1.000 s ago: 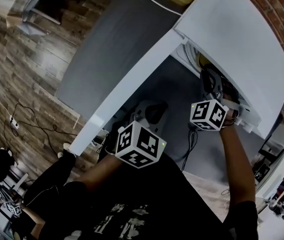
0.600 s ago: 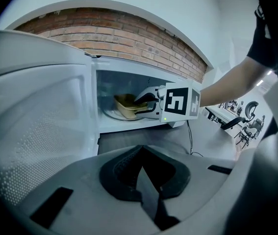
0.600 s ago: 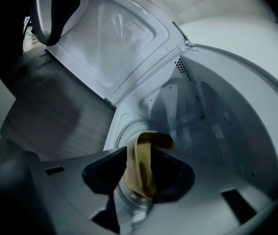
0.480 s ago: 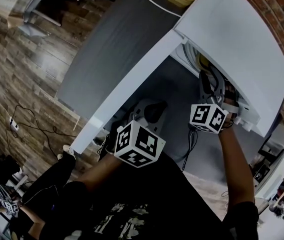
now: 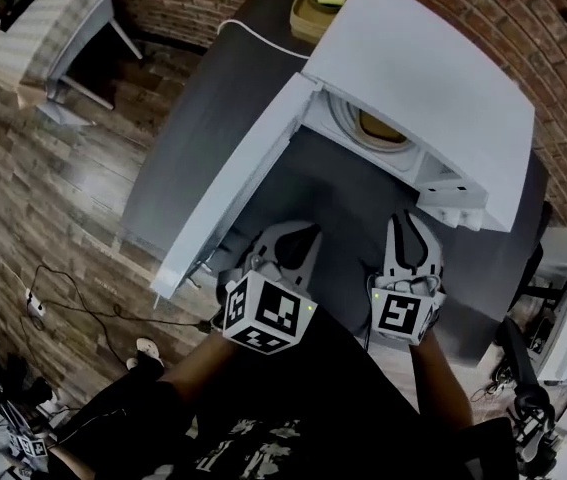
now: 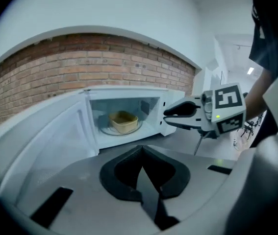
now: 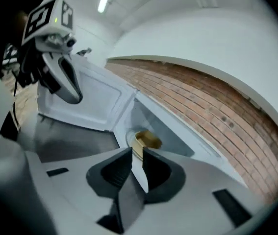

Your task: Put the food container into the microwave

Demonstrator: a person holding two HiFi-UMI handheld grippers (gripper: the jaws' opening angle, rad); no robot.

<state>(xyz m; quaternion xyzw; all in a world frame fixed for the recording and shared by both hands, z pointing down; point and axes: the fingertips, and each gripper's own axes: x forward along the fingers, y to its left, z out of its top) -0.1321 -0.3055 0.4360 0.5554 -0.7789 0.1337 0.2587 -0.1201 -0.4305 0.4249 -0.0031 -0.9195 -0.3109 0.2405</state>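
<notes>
The yellow food container [image 5: 381, 128] sits on the glass turntable inside the white microwave [image 5: 433, 78], whose door [image 5: 228, 193] hangs open to the left. The left gripper view shows the container [image 6: 123, 121] deep in the cavity, and the right gripper view shows it [image 7: 146, 140] just beyond the jaws. My right gripper [image 5: 410, 220] is outside the microwave, over the dark table. It is open, its jaws have just been closing, and nothing is between them. My left gripper [image 5: 303, 236] hangs beside it, shut and empty.
The microwave stands on a dark grey table [image 5: 213, 98] against a brick wall. A second yellow bowl [image 5: 320, 3] and a white cable [image 5: 263, 40] lie at the table's far end. A white chair [image 5: 53, 18] stands on the wooden floor to the left.
My right gripper has pulled back out of the microwave cavity toward me, leaving the container inside. The left gripper has risen slightly. The head view has shifted, so more of the microwave shows.
</notes>
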